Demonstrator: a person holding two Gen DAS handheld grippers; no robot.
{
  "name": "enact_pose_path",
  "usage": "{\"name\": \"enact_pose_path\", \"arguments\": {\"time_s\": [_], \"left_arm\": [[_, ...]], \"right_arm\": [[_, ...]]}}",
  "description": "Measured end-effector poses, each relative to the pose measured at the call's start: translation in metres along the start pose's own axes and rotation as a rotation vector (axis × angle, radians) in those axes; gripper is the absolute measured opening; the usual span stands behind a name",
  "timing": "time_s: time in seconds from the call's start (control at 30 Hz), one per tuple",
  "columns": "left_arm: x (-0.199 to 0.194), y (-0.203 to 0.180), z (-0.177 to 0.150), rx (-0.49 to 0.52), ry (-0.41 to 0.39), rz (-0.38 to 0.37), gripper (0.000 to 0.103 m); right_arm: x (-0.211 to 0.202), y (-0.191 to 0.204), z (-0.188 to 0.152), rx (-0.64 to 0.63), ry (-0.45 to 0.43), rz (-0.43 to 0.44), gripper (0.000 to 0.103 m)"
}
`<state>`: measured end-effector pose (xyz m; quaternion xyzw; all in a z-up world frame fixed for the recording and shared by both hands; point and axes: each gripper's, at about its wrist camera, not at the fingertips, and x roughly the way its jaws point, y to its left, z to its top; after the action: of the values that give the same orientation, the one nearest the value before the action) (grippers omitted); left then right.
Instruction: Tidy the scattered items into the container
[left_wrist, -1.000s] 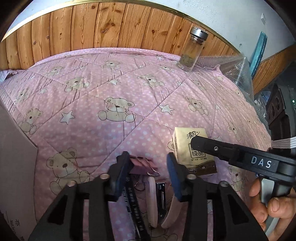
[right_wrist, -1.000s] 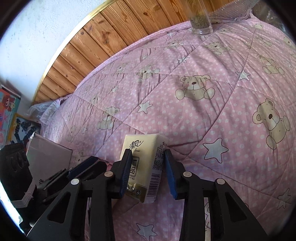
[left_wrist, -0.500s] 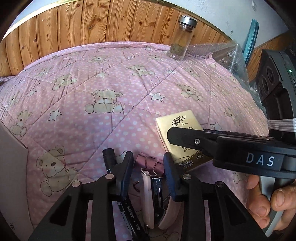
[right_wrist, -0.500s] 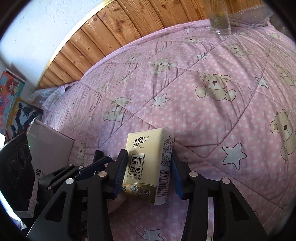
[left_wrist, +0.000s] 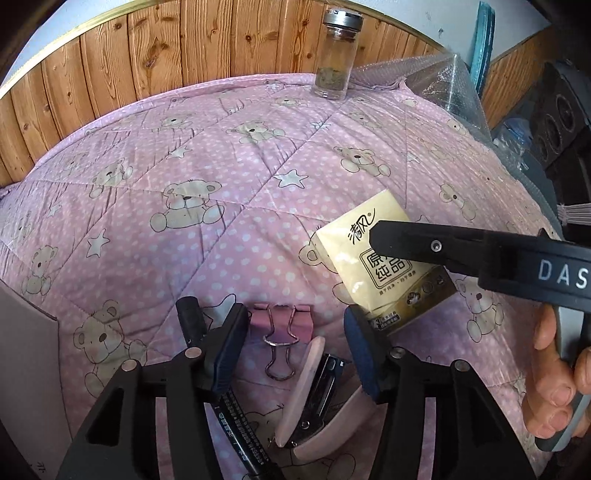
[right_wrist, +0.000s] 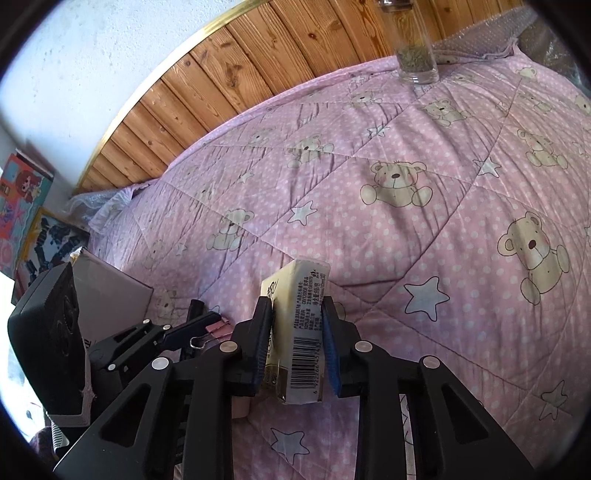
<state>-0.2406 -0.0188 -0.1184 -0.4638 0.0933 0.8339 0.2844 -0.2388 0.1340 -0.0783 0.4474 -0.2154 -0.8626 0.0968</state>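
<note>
Lifted tissue pack (right_wrist: 301, 325) clamped in right hand-held gripper (right_wrist: 295, 345); left hand-held gripper (left_wrist: 295, 350) apart above quilt (left_wrist: 229, 206).

Pink bear-print quilt (left_wrist: 229, 192) meets wood panelling (left_wrist: 155, 55) under white wall (right_wrist: 92, 66)

The left gripper (left_wrist: 293, 350), low in the left wrist view, is matte black plastic with triangular cut-outs, round silver rivets at its joints and dark blue pads (left_wrist: 357, 354) lining its fingers. The right gripper (right_wrist: 295, 345), low in the right wrist view, has the same black frame, silver rivets and blue pads. At the right edge of the left wrist view its side bears white letters "DAS" and one small screw, above a grey trigger (left_wrist: 567, 387) with a hand (left_wrist: 554, 391) around it.
</note>
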Motion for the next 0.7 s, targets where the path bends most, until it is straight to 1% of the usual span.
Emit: {"name": "enact_pose_path", "arguments": {"time_s": [0.07,0.1,0.13,0.23,0.3,0.4,0.6,0.7], "left_arm": [[0.000,0.001,0.003,-0.002,-0.003,0.004,0.036],[0.000,0.004,0.005,-0.018,0.001,-0.010,0.034],[-0.001,0.007,0.006,-0.035,0.002,-0.026,0.034],[-0.005,0.010,0.005,-0.038,0.000,-0.015,0.033],[-0.011,0.010,0.005,-0.047,-0.018,-0.010,0.033],[-0.024,0.012,0.008,-0.079,-0.057,-0.023,0.033],[-0.042,0.007,0.015,-0.086,-0.078,-0.008,0.033],[-0.058,0.003,0.015,-0.101,-0.104,-0.020,0.033]], "right_arm": [[-0.002,0.001,-0.001,-0.003,-0.001,0.001,0.026],[-0.004,0.001,-0.001,-0.003,-0.001,0.002,0.026],[-0.005,0.001,-0.002,-0.001,-0.003,0.001,0.026],[-0.010,0.000,-0.004,0.008,-0.013,0.002,0.025],[-0.014,0.000,-0.005,0.009,-0.018,0.005,0.025],[-0.017,0.003,-0.008,0.003,-0.012,0.007,0.025],[-0.033,0.012,-0.013,-0.013,-0.020,0.011,0.025],[-0.045,0.018,-0.018,-0.021,-0.028,0.009,0.025]]}}
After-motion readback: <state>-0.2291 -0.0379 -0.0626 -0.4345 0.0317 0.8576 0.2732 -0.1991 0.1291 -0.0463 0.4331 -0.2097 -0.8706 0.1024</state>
